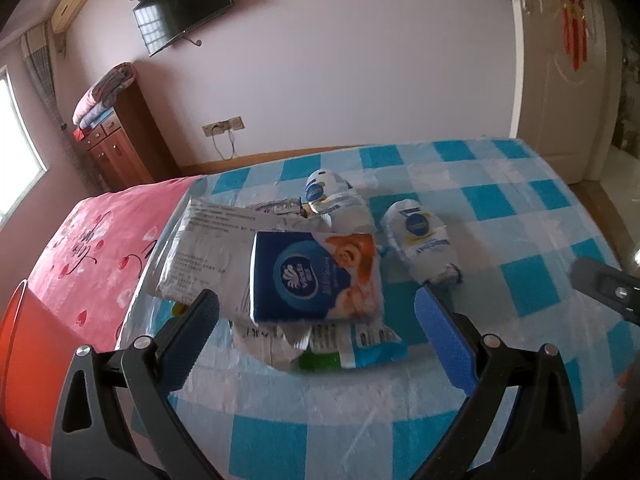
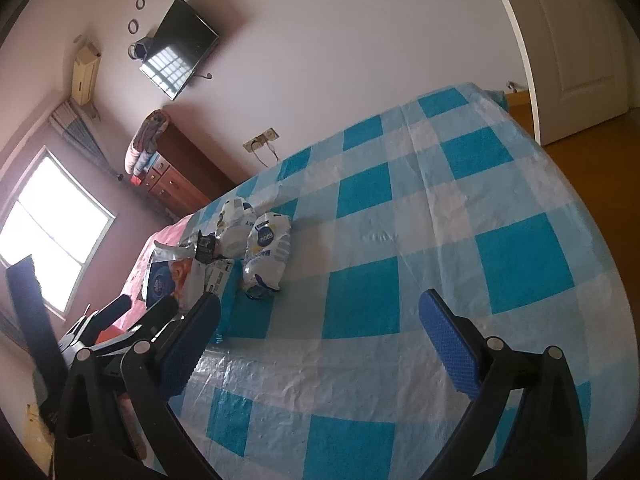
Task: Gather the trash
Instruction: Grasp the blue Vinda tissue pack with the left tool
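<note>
A bed covered by a blue-and-white checked plastic sheet [image 1: 500, 216] carries a heap of trash near the sheet's left edge, where the checks meet a pink floral bedspread [image 1: 92, 248]. The left gripper [image 1: 316, 312] hangs above the near side of the heap with its jaws spread wide and nothing between them; its left finger [image 1: 192, 336] overlaps the edge of the heap in the view, though contact cannot be judged. Directly ahead of it lies a blue tissue pack [image 1: 316, 276] printed with a child's face, resting on a grey printed mailer bag [image 1: 208, 248] and on a blue-white wrapper [image 1: 360, 346] with a green item [image 1: 320, 360] showing beneath. Farther toward the sheet's far edge lie two crumpled white-and-blue packets, one [image 1: 332, 200] touching the heap and one [image 1: 420, 240] just to its right, apart from the pack. An orange bin [image 1: 24, 360] stands at the sheet's near-left corner. The right gripper [image 2: 320, 340] is held over the bare middle of the sheet, well apart from the heap, its jaws likewise wide and holding nothing. On the wall beyond the bed's far edge are a television [image 1: 184, 4], a wooden cabinet [image 1: 120, 144] topped with folded quilts [image 1: 100, 96], and a door [image 1: 560, 72] at right.
</note>
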### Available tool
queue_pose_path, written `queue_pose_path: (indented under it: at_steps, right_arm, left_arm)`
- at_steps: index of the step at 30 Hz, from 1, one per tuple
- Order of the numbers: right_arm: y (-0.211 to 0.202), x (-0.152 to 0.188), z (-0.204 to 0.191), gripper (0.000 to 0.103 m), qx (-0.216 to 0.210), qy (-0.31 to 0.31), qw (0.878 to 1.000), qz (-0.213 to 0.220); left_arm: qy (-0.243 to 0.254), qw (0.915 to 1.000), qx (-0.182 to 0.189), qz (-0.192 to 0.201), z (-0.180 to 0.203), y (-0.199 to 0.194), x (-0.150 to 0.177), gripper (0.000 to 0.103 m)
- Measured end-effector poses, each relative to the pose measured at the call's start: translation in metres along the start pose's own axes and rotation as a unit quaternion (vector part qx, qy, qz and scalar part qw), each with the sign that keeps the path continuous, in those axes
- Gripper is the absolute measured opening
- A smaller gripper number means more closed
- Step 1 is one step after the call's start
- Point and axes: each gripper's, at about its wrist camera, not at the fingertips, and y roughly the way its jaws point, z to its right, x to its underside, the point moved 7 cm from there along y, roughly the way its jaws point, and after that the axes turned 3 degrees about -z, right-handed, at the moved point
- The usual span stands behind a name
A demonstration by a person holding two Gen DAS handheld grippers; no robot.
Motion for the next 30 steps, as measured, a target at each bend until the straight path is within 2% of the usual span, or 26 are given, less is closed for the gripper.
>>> queue_pose_path:
  at_steps: [6,11,12,14,16,18,30]
  right_arm:
    - [0.004,0.0,0.001,0.098,-0.009,0.003,1.0,-0.006]
    - [0.008,0.001,0.0,0.098,-0.014,0.002,1.0,-0.012]
    - [0.009,0.002,0.0,0.098,-0.015,0.001,1.0,-0.013]
    - [0.01,0.003,0.001,0.098,-0.016,0.0,1.0,-0.014]
    - [0.012,0.005,0.001,0.098,-0.015,-0.003,1.0,-0.016]
    - [0.017,0.006,0.0,0.098,-0.019,-0.002,1.0,-0.023]
    - [0.027,0.013,-0.014,0.098,-0.033,-0.023,0.999,-0.037]
  left_arm:
    - [0.012,0.9998,-0.016,-0.009,0.004,0.015,-0.004,0.099]
    - [0.003,0.9994,-0.032,-0.014,-0.001,0.024,-0.004,0.098]
    - [0.005,0.9992,-0.036,-0.015,-0.002,0.026,-0.004,0.096]
    - [0.007,0.9989,-0.044,-0.018,-0.003,0.028,-0.004,0.086]
    - [0.003,0.999,-0.039,-0.022,-0.003,0.03,-0.002,0.076]
    - [0.001,0.9991,-0.038,-0.02,-0.003,0.03,-0.001,0.074]
    - [-0.045,0.9988,-0.01,-0.019,-0.022,0.012,0.014,0.073]
